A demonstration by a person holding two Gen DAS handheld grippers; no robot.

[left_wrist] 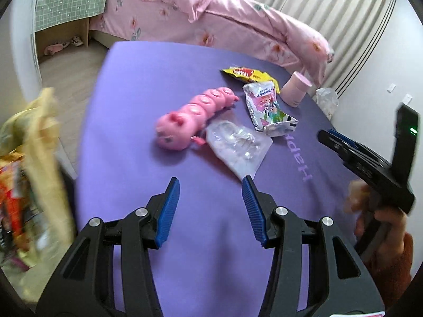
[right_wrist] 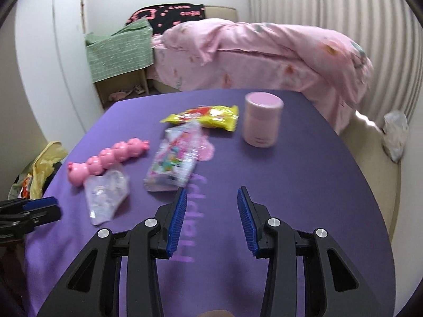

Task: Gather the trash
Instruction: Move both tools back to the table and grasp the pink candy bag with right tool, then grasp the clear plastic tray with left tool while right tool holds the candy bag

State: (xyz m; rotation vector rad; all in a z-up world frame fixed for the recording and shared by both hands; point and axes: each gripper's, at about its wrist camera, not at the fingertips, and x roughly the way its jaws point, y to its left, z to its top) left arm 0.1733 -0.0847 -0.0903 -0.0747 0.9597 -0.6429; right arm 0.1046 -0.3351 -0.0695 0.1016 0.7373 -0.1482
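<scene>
On the purple table lie a clear plastic wrapper, a silver and pink snack pouch and a yellow snack bag. They also show in the right wrist view: the clear wrapper, the pouch, the yellow bag. My left gripper is open and empty, just short of the clear wrapper. My right gripper is open and empty, just right of the pouch. A yellow trash bag holding wrappers hangs at the table's left edge.
A pink caterpillar toy lies left of the wrappers. A pink cylindrical jar stands at the back right. A bed with pink bedding is behind the table. A crumpled white bag lies on the floor at right.
</scene>
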